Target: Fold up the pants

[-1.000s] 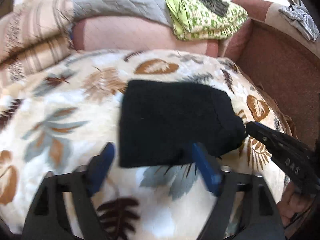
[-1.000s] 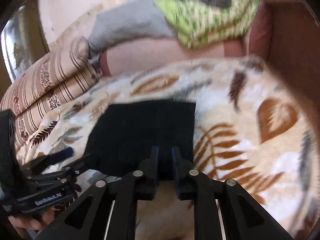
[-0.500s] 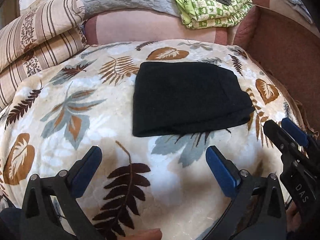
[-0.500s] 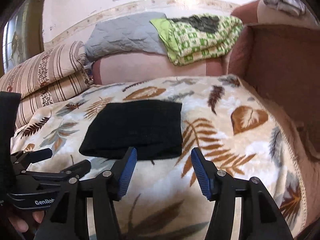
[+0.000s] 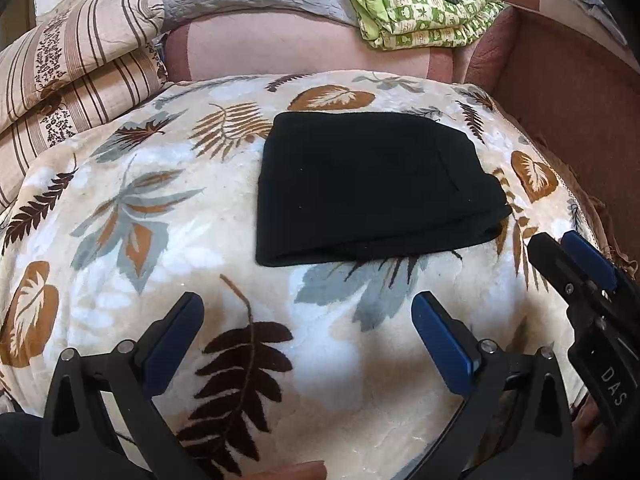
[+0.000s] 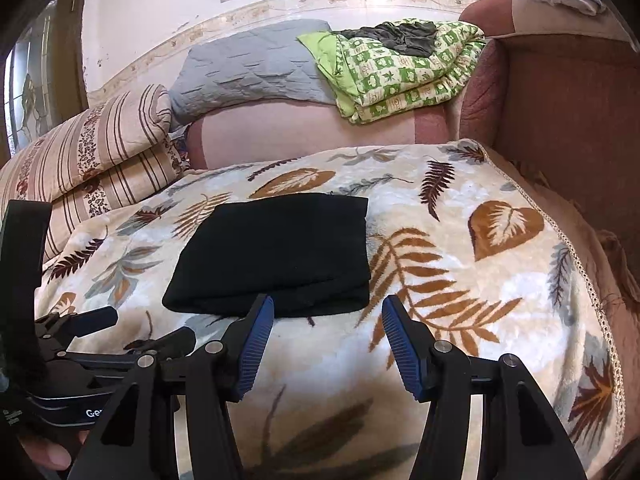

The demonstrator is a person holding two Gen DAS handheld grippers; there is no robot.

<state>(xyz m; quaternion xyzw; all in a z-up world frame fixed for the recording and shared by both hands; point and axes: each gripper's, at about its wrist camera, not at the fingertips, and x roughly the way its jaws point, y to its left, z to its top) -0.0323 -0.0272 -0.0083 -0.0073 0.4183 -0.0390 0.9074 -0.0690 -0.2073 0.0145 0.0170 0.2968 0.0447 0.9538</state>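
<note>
Left wrist view, pants: the black pants [image 5: 372, 188] lie folded into a flat rectangle on the leaf-print blanket [image 5: 132, 208], right of centre; the long axis runs left to right; the thick folded edge faces near, the thinner layered end points right

Left wrist view, left gripper: the left gripper [image 5: 308, 328] sits near and low, angled down at the blanket; its jaws stand wide apart with only bare blanket between them; the blue pads [image 5: 440, 340] are well short of the pants' near edge

Left wrist view, right gripper: seen at the right edge, its blue-tipped fingers [image 5: 586, 258] reach in toward the pants' right end, apart from the cloth

Left wrist view, surroundings: a striped quilt [image 5: 76, 64] at far left; a green patterned blanket [image 5: 424, 12] folded on the sofa back [image 5: 280, 48]

Right wrist view, pants: the pants [image 6: 280, 252] lie left of centre, long axis left to right, flat on the blanket [image 6: 460, 280]

Right wrist view, right gripper: the right gripper [image 6: 328, 344] tilts down, just near of the pants' near edge; its jaws have just been opening and stand parted with nothing between them

Right wrist view, left gripper: at the near left, its fingers [image 6: 92, 318] spread open above the blanket; part of a hand [image 6: 44, 454] shows under it
</note>
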